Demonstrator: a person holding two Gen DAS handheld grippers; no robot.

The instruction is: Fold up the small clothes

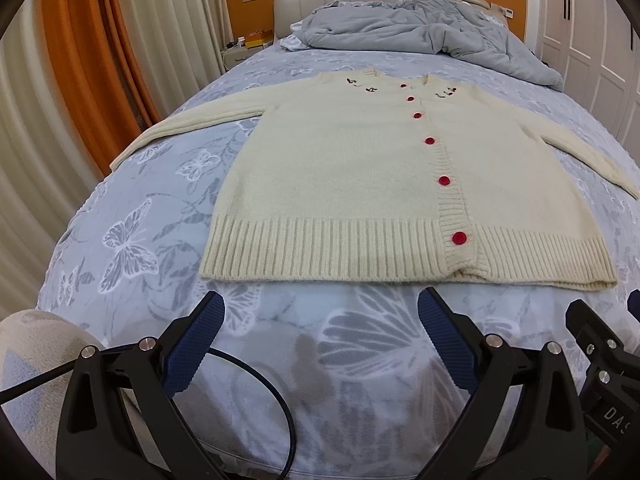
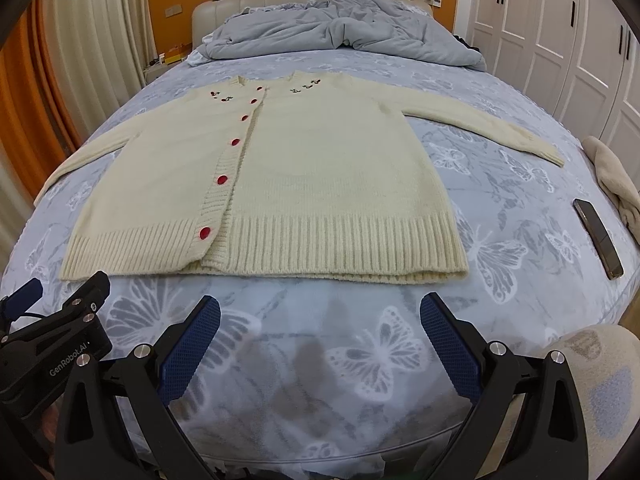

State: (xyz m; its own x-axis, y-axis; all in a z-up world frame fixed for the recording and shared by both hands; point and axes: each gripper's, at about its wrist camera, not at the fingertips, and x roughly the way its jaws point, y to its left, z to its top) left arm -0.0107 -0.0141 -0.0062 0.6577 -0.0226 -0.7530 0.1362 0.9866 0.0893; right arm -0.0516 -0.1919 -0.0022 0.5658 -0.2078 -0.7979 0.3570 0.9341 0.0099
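Both tongs, left [image 1: 320, 340] and right [image 2: 320, 340], hang released short of the cardigan [image 1: 340, 168]; I could snag its loose knit hem.

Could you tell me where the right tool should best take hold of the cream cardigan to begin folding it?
Probably at the cuff of the cream cardigan's right-hand sleeve, coming in from the right. That sleeve lies stretched out flat and free on the bedspread, so the open right tool can pinch its edge and carry it across the body.

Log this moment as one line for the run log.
stage: pre-grasp | cardigan: flat, buttoned, sleeves spread on bed | left tool: open, empty | right tool: open, empty | phone: right of cardigan
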